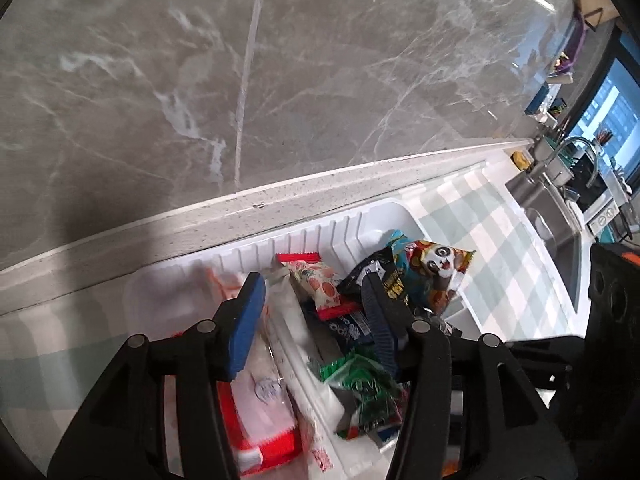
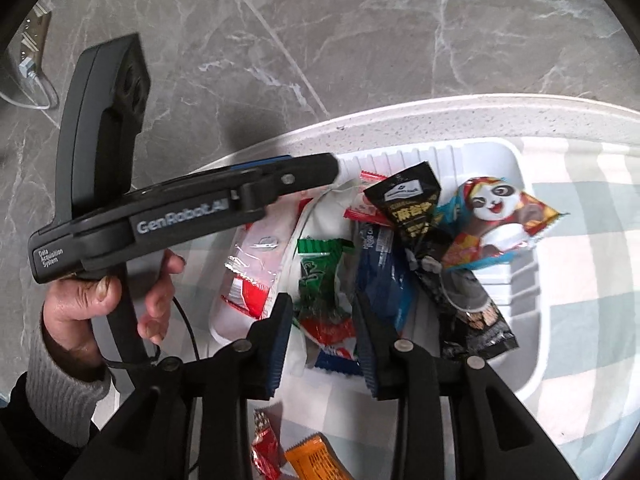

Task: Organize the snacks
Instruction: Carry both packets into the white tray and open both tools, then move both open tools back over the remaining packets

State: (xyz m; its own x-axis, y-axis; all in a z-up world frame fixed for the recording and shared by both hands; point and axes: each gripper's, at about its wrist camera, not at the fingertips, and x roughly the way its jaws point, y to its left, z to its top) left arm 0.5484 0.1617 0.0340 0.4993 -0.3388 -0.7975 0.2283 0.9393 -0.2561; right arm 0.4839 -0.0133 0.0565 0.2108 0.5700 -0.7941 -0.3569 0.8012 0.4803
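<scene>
A white ribbed tray (image 1: 360, 216) (image 2: 516, 160) holds several snack packets: a panda packet (image 1: 436, 264) (image 2: 496, 216), a black packet (image 2: 412, 200), a blue packet (image 2: 384, 280), a green packet (image 1: 360, 380) (image 2: 320, 276) and a red-and-white packet (image 1: 260, 400) (image 2: 252, 264). My left gripper (image 1: 312, 284) (image 2: 328, 168) hangs open over the tray's left half, its pads touching nothing. My right gripper (image 2: 322, 300) stands open at the tray's near edge. The green packet lies between its blue pads, which do not press on it.
The tray sits on a green-and-white checked cloth (image 1: 480, 220) by a grey marble wall (image 1: 280, 80). A steel sink (image 1: 552, 220) with a tap lies to the right. An orange packet (image 2: 312, 460) and a red packet (image 2: 264, 448) lie on the cloth before the tray. A hand (image 2: 100, 300) holds the left gripper.
</scene>
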